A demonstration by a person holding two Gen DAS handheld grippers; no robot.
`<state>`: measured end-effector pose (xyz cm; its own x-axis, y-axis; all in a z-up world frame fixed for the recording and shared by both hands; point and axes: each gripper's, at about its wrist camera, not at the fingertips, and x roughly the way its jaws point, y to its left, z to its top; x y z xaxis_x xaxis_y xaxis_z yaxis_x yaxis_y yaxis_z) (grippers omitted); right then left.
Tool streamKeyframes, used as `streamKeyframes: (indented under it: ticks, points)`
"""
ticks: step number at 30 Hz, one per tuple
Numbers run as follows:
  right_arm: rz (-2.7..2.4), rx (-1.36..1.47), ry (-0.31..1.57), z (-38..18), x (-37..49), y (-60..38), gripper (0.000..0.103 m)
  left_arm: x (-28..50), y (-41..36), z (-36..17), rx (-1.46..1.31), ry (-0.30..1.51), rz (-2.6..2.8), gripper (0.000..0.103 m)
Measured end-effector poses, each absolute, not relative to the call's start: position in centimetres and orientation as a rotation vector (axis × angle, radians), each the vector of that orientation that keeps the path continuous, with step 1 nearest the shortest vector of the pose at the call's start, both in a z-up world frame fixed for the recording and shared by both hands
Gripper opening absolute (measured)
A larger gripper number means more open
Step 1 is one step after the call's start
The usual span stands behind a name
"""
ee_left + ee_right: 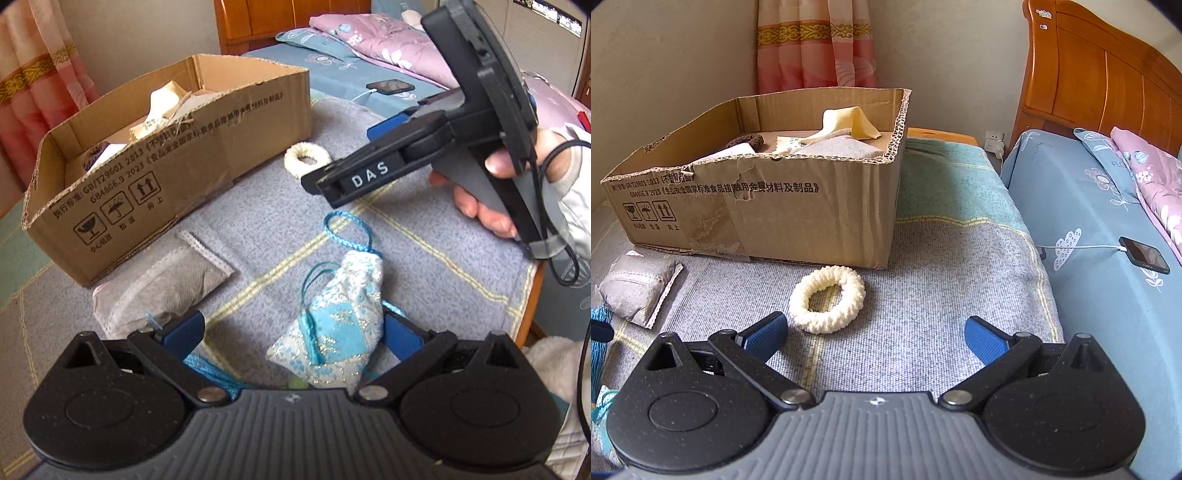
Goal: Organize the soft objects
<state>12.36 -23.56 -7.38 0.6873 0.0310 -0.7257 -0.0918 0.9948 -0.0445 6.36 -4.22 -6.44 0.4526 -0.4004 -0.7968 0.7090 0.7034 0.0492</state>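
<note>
I see the cardboard box (757, 206) on the blanket-covered tabletop (923, 295). Just beside the box lie a grey pouch (162, 280) and cream scrunchie (827, 299); the blue sachet (332, 321) lies between my released left tongs (295, 332). My right tongs (875, 332) gape empty.

The cardboard box (783, 206) carries black print on its long side wall: "GB/T29601 2013", beneath it "GB4806.9 2023", each followed by Chinese characters. Below stand three handling signs: a broken glass, an umbrella, and two up arrows, each with a small Chinese caption. The right gripper (321, 177) bears white letters "DAS" on its finger housing. No other text legible.
</note>
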Motion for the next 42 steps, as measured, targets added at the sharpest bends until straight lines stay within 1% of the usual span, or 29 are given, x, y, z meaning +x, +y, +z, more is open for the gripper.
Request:
streamKeyframes:
  ticks: [1,2,4,5,7,10,15,21,30,36,40,41,42]
  points:
    - [0.069,-0.080,0.810,-7.4,12.3,-23.6,0.103,6.3,-4.3,-6.4,0.400,0.851,-0.717,0.090]
    - [0.069,-0.080,0.810,-7.4,12.3,-23.6,0.103,6.2,-4.3,-6.3,0.390,0.849,-0.731,0.086]
    - [0.070,-0.080,0.812,-7.4,12.4,-23.6,0.103,6.0,-4.4,-6.2,0.368,0.848,-0.763,0.068]
    - [0.070,-0.080,0.811,-7.4,12.4,-23.6,0.103,5.8,-4.4,-6.2,0.366,0.843,-0.768,0.064]
    - [0.070,-0.079,0.808,-7.4,12.3,-23.6,0.103,5.3,-4.5,-6.0,0.366,0.836,-0.777,0.050]
    - [0.072,-0.077,0.799,-7.4,12.2,-23.6,0.103,5.2,-4.5,-5.9,0.351,0.838,-0.746,0.043]
    - [0.076,-0.078,0.779,-7.6,11.6,-23.8,0.103,5.6,-3.0,-5.8,0.323,0.844,-0.579,0.041]
    - [0.116,-0.094,0.763,-7.6,11.3,-23.1,0.103,5.9,-0.4,-5.9,0.200,0.869,-0.481,0.041]
    - [0.229,-0.178,0.747,-7.3,12.1,-21.2,0.103,5.6,-0.9,-6.0,0.228,0.861,-0.486,0.042]
    - [0.270,-0.150,0.755,-7.2,12.8,-21.2,0.093,5.6,-0.8,-6.1,0.222,0.858,-0.493,0.042]
    - [0.257,-0.142,0.746,-6.8,13.4,-21.3,0.076,5.6,-0.8,-6.1,0.219,0.855,-0.501,0.042]
    - [0.250,-0.141,0.744,-6.8,13.4,-21.3,0.074,5.6,-0.8,-6.1,0.218,0.854,-0.503,0.042]
    - [0.246,-0.141,0.742,-6.7,13.6,-21.4,0.068,5.6,-0.9,-6.2,0.219,0.852,-0.505,0.043]
